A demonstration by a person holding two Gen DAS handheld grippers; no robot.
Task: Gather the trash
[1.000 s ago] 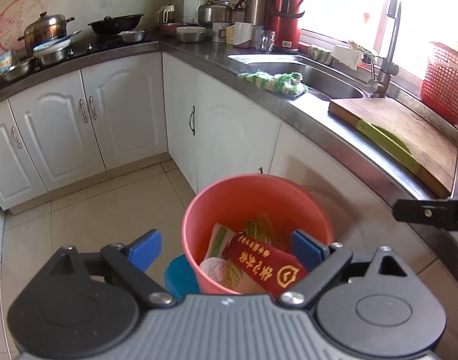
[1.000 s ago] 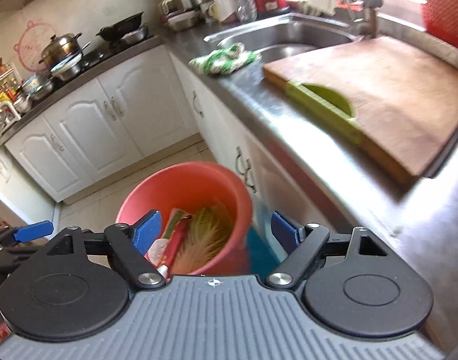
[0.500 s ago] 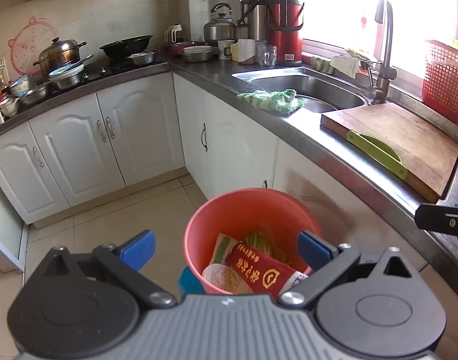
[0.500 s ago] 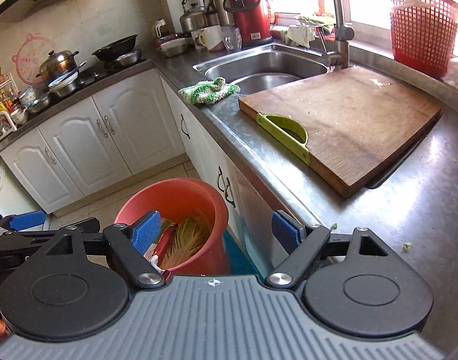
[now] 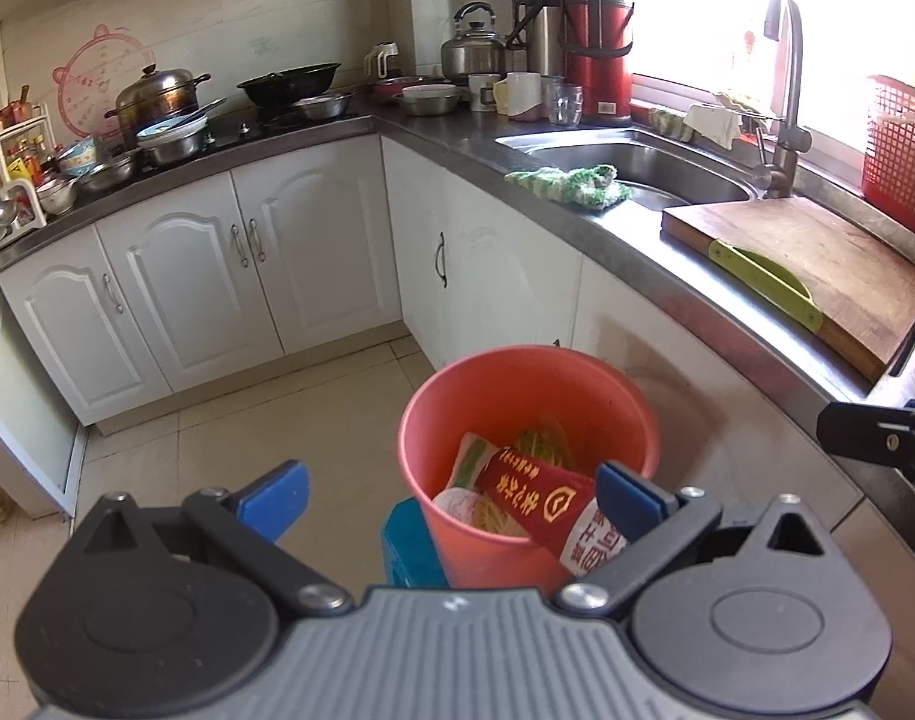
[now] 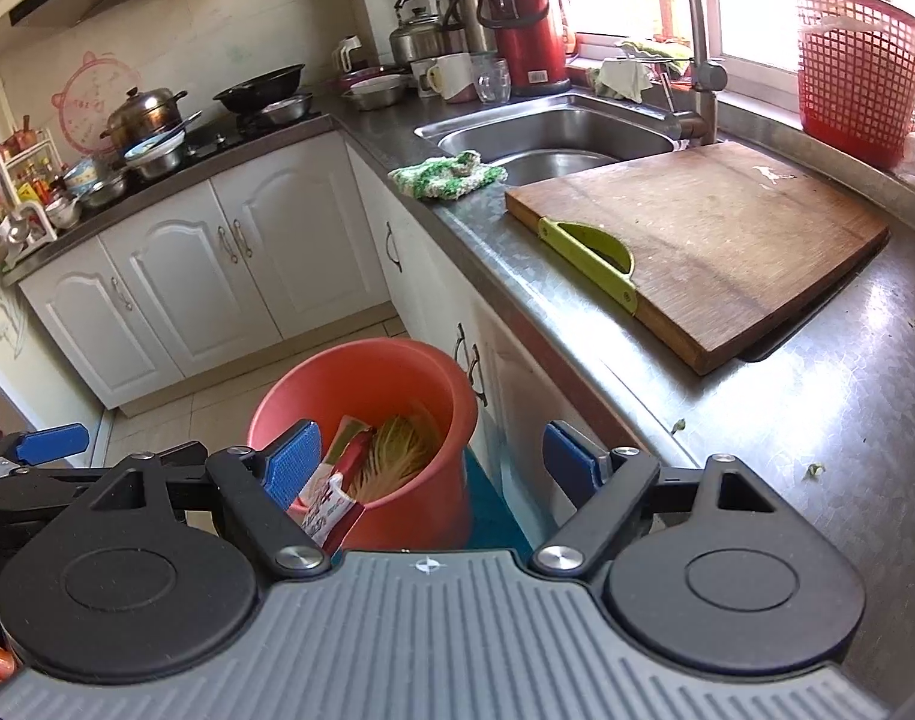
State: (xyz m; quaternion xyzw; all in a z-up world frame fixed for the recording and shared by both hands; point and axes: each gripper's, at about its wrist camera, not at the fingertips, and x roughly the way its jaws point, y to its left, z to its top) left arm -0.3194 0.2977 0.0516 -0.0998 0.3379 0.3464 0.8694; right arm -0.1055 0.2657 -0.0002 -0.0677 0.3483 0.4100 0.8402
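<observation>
An orange bucket point(image 5: 529, 420) stands on the floor by the white cabinets; it also shows in the right wrist view point(image 6: 367, 414). It holds a red packet point(image 5: 541, 498), a white wrapper and yellowish vegetable scraps point(image 6: 397, 450). My left gripper point(image 5: 451, 495) is open and empty, above the bucket's near side. My right gripper point(image 6: 436, 459) is open and empty, above the bucket and the counter edge. A few small green scraps point(image 6: 814, 469) lie on the grey counter point(image 6: 817, 396).
A wooden cutting board point(image 6: 709, 240) with a green handle lies on the counter, beside the steel sink point(image 6: 553, 138). A green-white cloth point(image 6: 448, 174) sits at the sink's edge. A red basket point(image 6: 856, 60) stands by the window. Pots and bowls crowd the stove point(image 5: 175, 120).
Both grippers have risen and pulled back from the bucket, which now looks smaller and lower. Both stay open and empty.
</observation>
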